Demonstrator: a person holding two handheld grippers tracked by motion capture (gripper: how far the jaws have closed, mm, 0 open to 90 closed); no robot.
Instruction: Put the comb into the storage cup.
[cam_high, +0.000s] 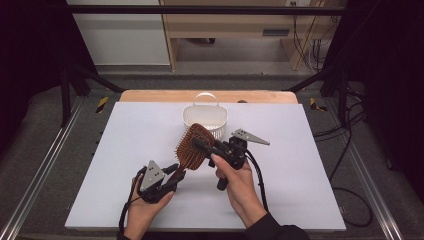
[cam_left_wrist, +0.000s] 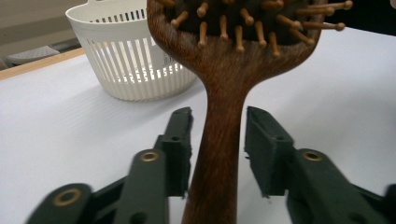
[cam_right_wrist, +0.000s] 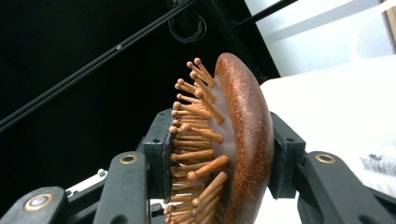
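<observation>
A wooden paddle hairbrush (cam_high: 189, 150) with wooden bristles is held above the white table, in front of a white slatted basket (cam_high: 194, 118). My right gripper (cam_high: 198, 143) is shut on the brush head (cam_right_wrist: 245, 130), one jaw against the bristles and the other on the rounded back. My left gripper (cam_high: 176, 171) is at the lower end of the brush. Its jaws stand open on either side of the handle (cam_left_wrist: 219, 154), with a narrow gap on each side. The basket (cam_left_wrist: 135, 70) stands just beyond the brush in the left gripper view.
The white board (cam_high: 125, 165) covers most of the table, with bare surface left and right of the hands. A black frame with rails and cables surrounds the table; shelving stands beyond the far edge.
</observation>
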